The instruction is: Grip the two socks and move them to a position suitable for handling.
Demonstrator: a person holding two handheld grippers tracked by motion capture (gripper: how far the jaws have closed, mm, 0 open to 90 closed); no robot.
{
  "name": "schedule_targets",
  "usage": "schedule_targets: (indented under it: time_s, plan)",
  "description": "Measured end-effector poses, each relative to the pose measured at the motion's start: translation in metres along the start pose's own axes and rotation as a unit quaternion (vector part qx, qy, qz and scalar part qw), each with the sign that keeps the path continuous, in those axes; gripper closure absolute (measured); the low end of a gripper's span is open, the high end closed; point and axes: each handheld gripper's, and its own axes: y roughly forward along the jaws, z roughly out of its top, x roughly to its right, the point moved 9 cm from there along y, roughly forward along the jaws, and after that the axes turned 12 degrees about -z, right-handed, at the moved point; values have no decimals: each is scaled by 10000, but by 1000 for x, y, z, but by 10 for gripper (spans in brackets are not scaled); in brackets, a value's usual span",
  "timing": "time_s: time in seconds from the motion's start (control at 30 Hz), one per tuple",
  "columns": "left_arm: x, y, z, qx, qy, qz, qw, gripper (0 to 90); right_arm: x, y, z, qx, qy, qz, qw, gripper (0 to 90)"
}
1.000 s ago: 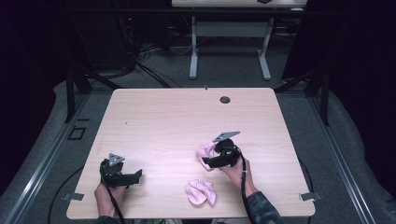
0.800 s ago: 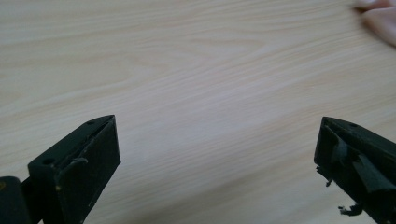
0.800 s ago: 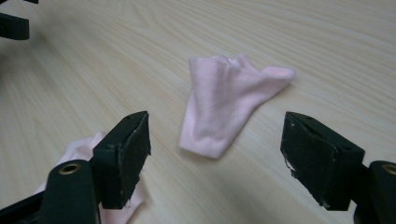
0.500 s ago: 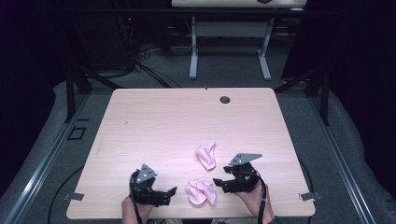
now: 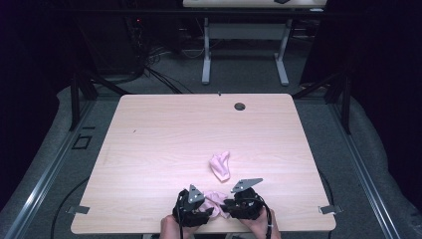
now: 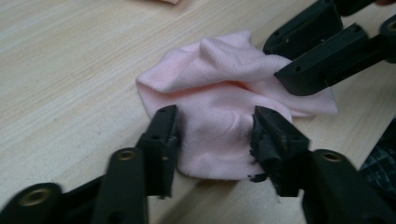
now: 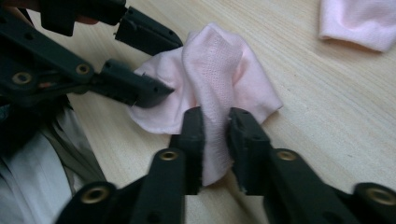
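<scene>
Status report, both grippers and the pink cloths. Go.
Right gripper shut on a fold of the near pink cloth. Left gripper open, jaws straddling the same cloth. Second pink cloth lies apart, farther up the table. Nothing in the way.

No text, label, brand or number is readable — nothing legible anywhere.

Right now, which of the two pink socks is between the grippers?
The near sock, at the table's front edge: the right gripper pinches it and the left gripper straddles it. The far sock lies alone.
</scene>
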Motion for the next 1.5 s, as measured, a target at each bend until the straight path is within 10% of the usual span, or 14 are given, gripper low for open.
schedule_targets:
  time_s: [0.13, 0.3, 0.53, 0.57, 0.7, 0.83, 0.9, 1.03, 1.17, 1.3, 1.5]
  plan:
    - [0, 2, 0, -20, 120, 67, 9999, 816, 2, 1, -1, 50, 108, 67, 9999, 839]
    - [-2, 0, 2, -88, 247, 46, 9996, 865, 8, -5, 3, 176, 201, 41, 9996, 848]
    - [-3, -17, 10, -38, 250, -583, 9980, 869, 29, -40, 10, 388, 407, -182, 9983, 847]
    - [-4, -21, 12, -86, 227, -913, 9955, 869, 34, -48, 10, 336, 444, -201, 9982, 847]
    - [-3, -29, 19, -191, 299, -1176, 9924, 868, 40, -60, 9, 102, 444, -303, 9985, 844]
    - [-15, -20, 19, -425, 317, -1056, 9930, 839, 44, -57, 5, -88, 626, -282, 9976, 822]
    - [-24, -10, 15, -544, 153, -894, 9944, 650, 53, -31, -7, -521, 681, -399, 9955, 658]
    - [-24, -24, 15, -337, 139, -465, 9983, 403, 59, -37, -7, -157, 813, -247, 9963, 548]
    - [-27, -29, 11, -358, -142, -146, 9991, 379, 71, -49, 2, 135, 866, -324, 9956, 563]
    - [-24, -17, 4, -444, -306, 15, 9985, 419, 81, -26, 7, -38, 728, -331, 9968, 608]
    - [-19, -9, -1, -692, -51, 141, 9975, 511, 63, -5, 4, -326, 207, -388, 9985, 624]
